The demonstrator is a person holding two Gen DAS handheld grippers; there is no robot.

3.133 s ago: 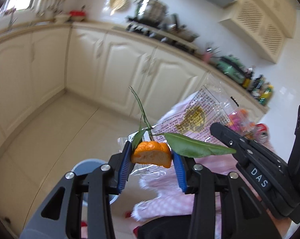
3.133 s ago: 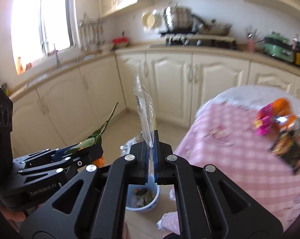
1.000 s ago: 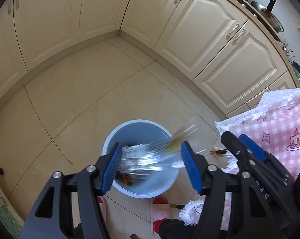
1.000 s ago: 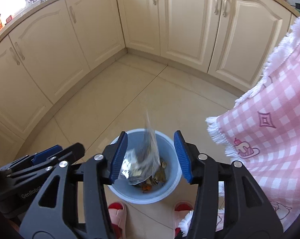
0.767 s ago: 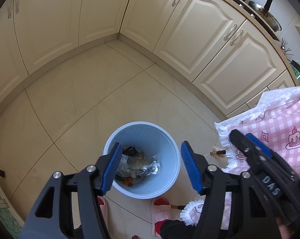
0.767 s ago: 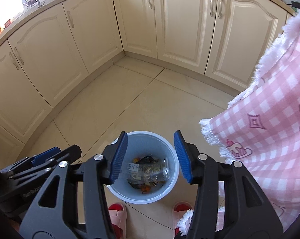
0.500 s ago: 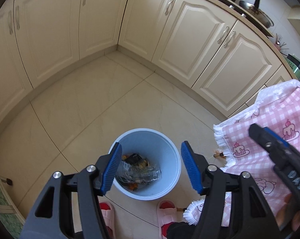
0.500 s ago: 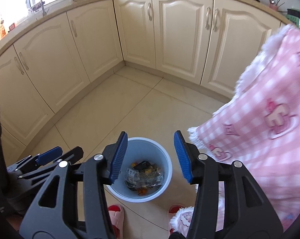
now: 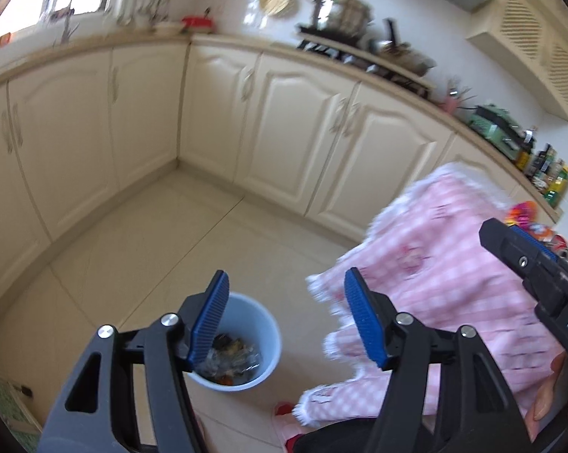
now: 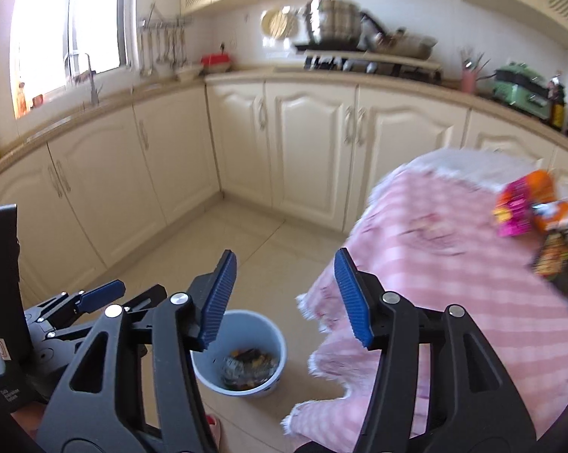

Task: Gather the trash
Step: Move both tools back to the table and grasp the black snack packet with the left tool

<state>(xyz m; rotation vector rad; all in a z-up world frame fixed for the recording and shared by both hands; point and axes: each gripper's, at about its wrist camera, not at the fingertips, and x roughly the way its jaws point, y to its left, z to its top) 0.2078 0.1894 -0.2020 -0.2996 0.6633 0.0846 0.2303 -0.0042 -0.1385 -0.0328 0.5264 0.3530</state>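
A kitchen floor, a waste bin and a laid table: the left gripper (image 9: 285, 317) hangs with its blue pads spread and opening wider, nothing between them. Low in its view, by the left pad, stands the pale blue bin (image 9: 263, 339), already holding crumpled wrappers and orange peel. To the right of the bin hangs the fringed edge of the pink checked tablecloth (image 9: 446, 264).

Further right in the same view the right gripper (image 10: 284, 294) reaches in from the picture's edge. Its own camera shows its jaws parted and opening as well, empty, with the bin below and left of them.

The remaining trash lies at the far right of both views (blurred, so the count is uncertain): a cluster of bright snack wrappers (image 10: 529, 211) in pink and orange, and just below it a dark wrapper (image 10: 559, 260), all resting on the tablecloth toward its far side.

That is the relation the next move appears to turn on. From either gripper the wrappers lie up and to the right, across the cloth, well apart from both sets of pads. The right gripper looks the nearer of the two, judging by how large the wrappers show in its view. The cluster's long axis cannot be told through the blur.
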